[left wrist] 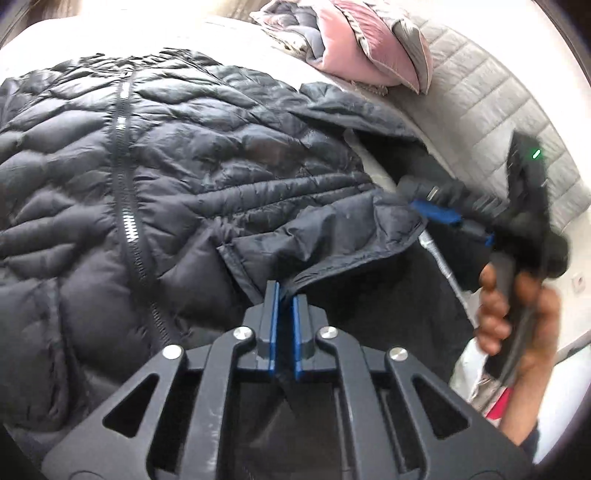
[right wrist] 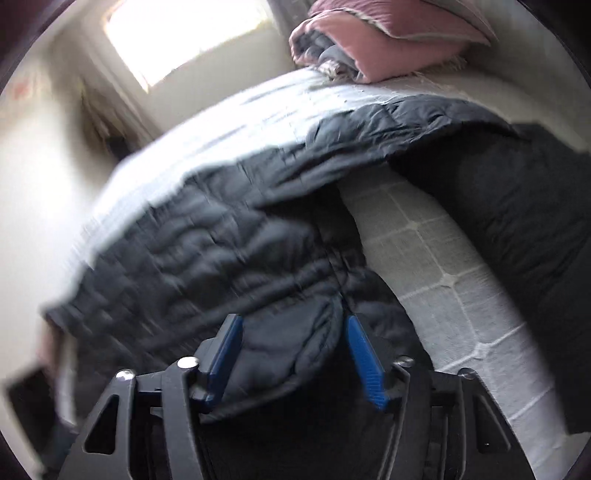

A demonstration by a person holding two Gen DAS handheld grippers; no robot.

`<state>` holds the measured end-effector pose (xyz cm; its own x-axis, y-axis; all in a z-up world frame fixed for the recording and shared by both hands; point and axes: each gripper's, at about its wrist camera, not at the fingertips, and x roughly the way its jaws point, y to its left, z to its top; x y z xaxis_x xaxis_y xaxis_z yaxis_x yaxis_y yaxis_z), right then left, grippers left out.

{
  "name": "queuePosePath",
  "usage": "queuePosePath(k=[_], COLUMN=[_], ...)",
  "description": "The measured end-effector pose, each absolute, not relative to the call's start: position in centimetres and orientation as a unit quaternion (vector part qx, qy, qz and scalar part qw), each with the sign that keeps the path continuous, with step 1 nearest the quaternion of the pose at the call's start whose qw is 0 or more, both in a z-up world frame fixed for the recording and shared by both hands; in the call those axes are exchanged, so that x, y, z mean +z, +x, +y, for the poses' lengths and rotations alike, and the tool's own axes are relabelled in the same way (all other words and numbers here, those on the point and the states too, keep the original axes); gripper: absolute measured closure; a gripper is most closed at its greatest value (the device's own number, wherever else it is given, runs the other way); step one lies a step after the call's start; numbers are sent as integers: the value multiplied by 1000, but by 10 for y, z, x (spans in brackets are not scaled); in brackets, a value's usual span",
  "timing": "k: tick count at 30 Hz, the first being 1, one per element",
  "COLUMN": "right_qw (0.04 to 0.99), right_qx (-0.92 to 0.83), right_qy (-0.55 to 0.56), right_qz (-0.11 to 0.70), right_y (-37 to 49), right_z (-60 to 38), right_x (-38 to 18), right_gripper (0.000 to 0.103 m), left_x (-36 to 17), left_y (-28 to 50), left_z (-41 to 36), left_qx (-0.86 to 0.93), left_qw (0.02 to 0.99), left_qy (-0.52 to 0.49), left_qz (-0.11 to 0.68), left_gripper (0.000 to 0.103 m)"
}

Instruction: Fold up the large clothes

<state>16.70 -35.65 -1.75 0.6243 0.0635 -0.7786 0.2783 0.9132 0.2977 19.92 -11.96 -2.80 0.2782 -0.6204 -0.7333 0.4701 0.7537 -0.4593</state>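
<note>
A dark navy quilted puffer jacket lies front up on the white bed, its zipper running down the left. My left gripper is shut on the jacket's hem edge near the right side. My right gripper shows in the left wrist view at the jacket's right edge, held by a hand. In the right wrist view its blue pads stand wide apart around a bunched part of the jacket, which fills the gap between them. That view is motion-blurred.
A pink and grey folded duvet lies at the far end of the bed. The quilted mattress side drops away on the right. A bright window and a wall are beyond the bed.
</note>
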Motion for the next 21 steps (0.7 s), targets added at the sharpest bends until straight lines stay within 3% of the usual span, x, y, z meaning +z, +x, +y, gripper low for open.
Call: queuePosePath(k=[1,8,12,14,18,20,21], right_qw=[874,863,850,847,880,898,903], right_qx=[-64,-81,-133,-133,-153,-132,-115], right_qy=[192,184,107,86,100,121,128], right_qz=[441,464,498,508,438,401,393], right_y=[168,148,134,132,118,113,115], right_z=[-353,-359,-360,-358,-361,-356,-350], right_x=[-21,-27,-42,-49,-17,-2,1], right_gripper=[92,94,94,94,91,86,84], left_x=[-26,-10,0,3,6,7,6], left_y=[199,174,166,164,168,170,172], left_z=[-118,-81,-37,-4,53,79,88], left_qx=[-345,-327,-282,-255,-201,-154,-136], left_qw=[791,793,814,827,847,865,869], left_qy=[-81,-71,-72,-92,-147,-150,-155], left_qz=[498,510,503,492,469,453,449], left_gripper=[89,83,66,64,62,57,49])
